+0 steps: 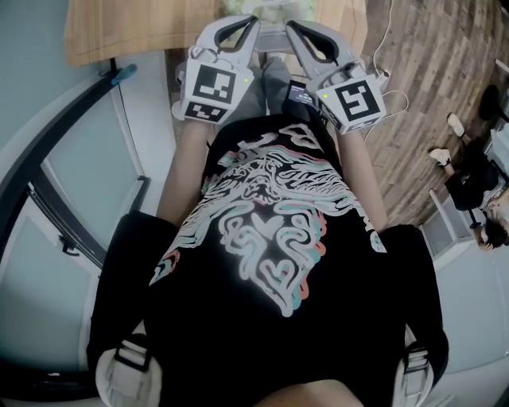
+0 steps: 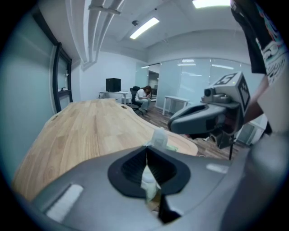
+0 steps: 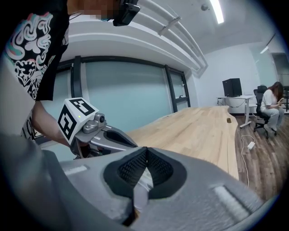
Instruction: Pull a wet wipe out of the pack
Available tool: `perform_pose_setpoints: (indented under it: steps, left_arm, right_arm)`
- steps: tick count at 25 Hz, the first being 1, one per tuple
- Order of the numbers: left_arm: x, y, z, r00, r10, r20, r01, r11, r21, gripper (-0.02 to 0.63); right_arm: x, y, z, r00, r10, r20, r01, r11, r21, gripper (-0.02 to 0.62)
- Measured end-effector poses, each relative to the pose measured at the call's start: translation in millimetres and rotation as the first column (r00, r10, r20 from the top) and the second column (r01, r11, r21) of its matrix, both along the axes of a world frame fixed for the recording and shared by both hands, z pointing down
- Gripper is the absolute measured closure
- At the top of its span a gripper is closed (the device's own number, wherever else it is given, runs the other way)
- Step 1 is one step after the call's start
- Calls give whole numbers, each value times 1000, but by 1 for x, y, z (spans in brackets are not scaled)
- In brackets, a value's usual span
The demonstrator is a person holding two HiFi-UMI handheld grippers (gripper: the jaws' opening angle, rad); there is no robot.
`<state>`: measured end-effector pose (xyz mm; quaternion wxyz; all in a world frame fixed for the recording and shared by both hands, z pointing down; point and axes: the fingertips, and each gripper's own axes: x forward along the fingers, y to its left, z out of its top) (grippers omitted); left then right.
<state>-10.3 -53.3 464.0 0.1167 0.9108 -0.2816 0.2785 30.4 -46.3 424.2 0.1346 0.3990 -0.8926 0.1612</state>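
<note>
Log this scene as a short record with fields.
table: wooden
wipes pack: at the near table edge, between the two gripper tips
wipe: sticks up from the pack
left gripper: jaws together, just short of the wipe
right gripper: jaws together; white material shows in the gap below, grip unclear
background: seated person
</note>
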Motion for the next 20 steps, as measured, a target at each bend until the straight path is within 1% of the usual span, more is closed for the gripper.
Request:
perform_pose_setpoints:
  steps: [2,6,10,14,18,20]
  left_arm:
    - [5,-1,6,1000,20,0,-20,1000,-19,604]
    - [13,-3,16,998,56,20,-55,998,-43,599]
    - [24,-3,27,994,98,49,-94,992,-82,551]
    - [26,-3,38,991,112,79,-103,989,-109,540]
    - [30,-6,39,992,114,59,-104,983,-150,520]
    - [32,-7,40,991,120,57,-109,980,-165,520]
  right_arm:
    - [2,-2,7,1000,11,-21,-11,1000,-21,596]
    - [5,-4,14,1000,10,-24,-11,999,-42,596]
    - [12,-6,18,1000,12,-21,-13,998,-58,596]
    - [11,-5,19,1000,-1,-12,1,998,-61,595]
    - [8,-1,19,1000,-15,-1,15,998,-68,596]
    - [6,1,20,1000,-27,7,27,997,-68,597]
